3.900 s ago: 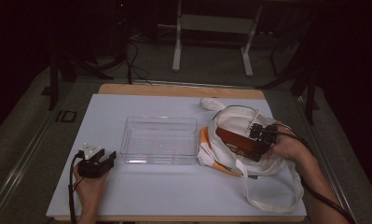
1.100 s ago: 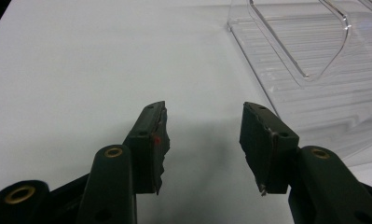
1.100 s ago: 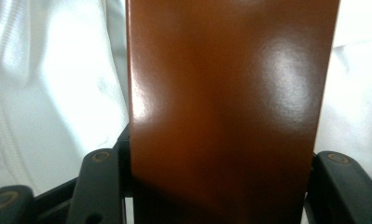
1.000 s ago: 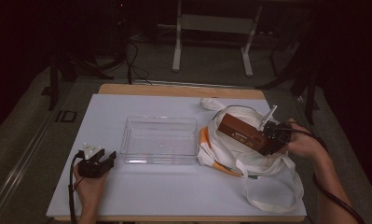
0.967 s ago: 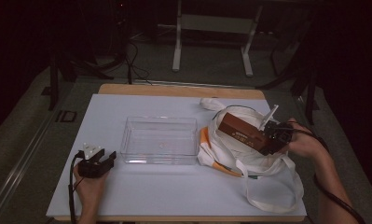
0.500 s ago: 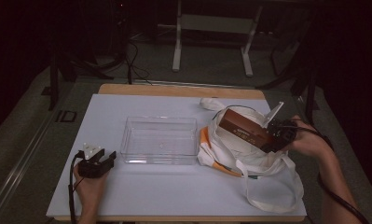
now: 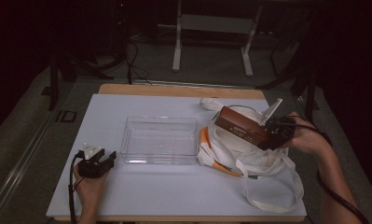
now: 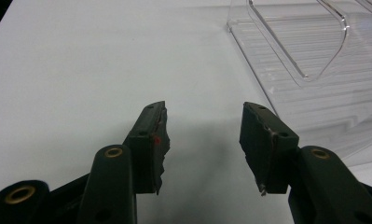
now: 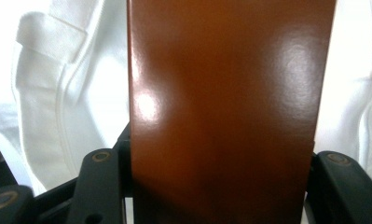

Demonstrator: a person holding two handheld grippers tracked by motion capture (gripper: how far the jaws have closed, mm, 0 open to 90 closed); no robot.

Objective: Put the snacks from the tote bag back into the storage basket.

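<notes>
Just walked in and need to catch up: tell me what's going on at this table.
A person works at a white table with a gripper in each hand. The right gripper is clamped on a brown box, holding it above a white cloth bag at the table's right side. The left gripper rests on the table with its jaws open and nothing between them, beside a clear plastic tray that looks empty.
</notes>
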